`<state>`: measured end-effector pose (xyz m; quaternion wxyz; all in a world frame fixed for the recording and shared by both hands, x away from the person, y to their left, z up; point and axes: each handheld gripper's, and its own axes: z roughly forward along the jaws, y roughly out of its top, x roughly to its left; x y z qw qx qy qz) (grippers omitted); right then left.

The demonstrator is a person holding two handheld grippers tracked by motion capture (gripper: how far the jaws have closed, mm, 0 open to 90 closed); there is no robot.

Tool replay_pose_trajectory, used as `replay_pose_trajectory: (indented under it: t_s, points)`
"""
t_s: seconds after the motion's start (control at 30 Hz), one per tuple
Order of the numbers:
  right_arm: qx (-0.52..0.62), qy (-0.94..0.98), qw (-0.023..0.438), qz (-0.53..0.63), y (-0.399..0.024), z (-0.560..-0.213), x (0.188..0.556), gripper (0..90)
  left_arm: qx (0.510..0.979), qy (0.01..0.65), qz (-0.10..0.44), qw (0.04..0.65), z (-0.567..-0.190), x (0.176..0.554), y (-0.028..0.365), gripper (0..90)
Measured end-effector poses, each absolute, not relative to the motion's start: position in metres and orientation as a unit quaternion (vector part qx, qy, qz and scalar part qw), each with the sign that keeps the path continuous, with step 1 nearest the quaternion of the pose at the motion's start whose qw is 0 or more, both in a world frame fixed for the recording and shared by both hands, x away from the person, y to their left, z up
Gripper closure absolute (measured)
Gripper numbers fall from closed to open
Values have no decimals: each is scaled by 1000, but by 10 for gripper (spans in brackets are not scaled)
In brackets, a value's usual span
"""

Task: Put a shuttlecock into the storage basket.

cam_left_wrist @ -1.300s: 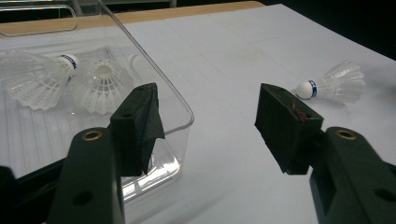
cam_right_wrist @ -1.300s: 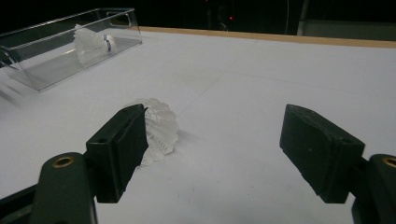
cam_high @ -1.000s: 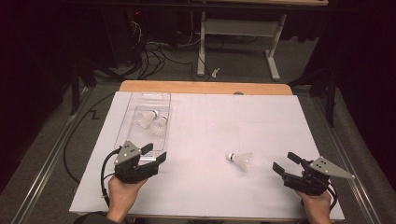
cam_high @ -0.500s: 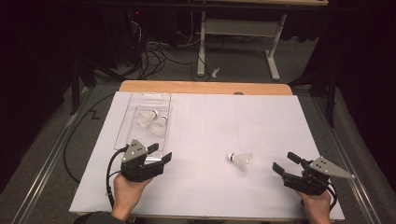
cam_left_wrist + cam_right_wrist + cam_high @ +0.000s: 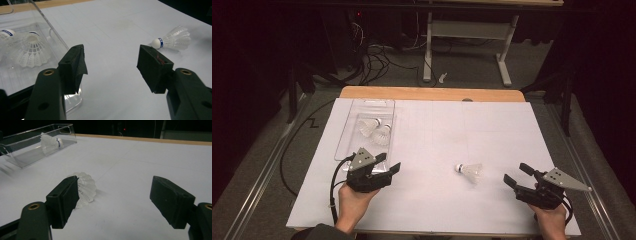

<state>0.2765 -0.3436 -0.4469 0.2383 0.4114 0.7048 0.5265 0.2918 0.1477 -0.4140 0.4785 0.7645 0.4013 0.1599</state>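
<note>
A white shuttlecock [image 5: 469, 171] lies on its side on the white-covered table [image 5: 492, 125], between my two grippers. My left gripper [image 5: 388, 162] hovers open at the near end of a clear plastic tray [image 5: 346, 136], with nothing between its jaws. In the left gripper view the open gripper [image 5: 111, 58] points across the table, with the shuttlecock [image 5: 172, 38] off to the right. My right gripper [image 5: 516, 173] is open and empty, a short way right of the shuttlecock. In the right gripper view the shuttlecock [image 5: 86, 187] sits just beyond the left jaw of the gripper [image 5: 116, 197].
Two more shuttlecocks [image 5: 369, 125] [image 5: 383, 134] lie in the clear tray at the table's left. The tray wall [image 5: 53, 32] stands close to the left jaw. A wooden table edge [image 5: 432, 93] runs along the far side. Cables and a desk frame stand on the floor beyond.
My left gripper has drifted slightly to the right, near the tray's front end, with its jaws still open. The right gripper and the shuttlecock have stayed put.
</note>
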Motion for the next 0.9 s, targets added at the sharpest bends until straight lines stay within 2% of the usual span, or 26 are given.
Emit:
replay_pose_trajectory:
  t_s: [0.9]
  points:
    - [413,704,237,527,-344,-447,277,236,780,385,144,472,-411,303,128,387]
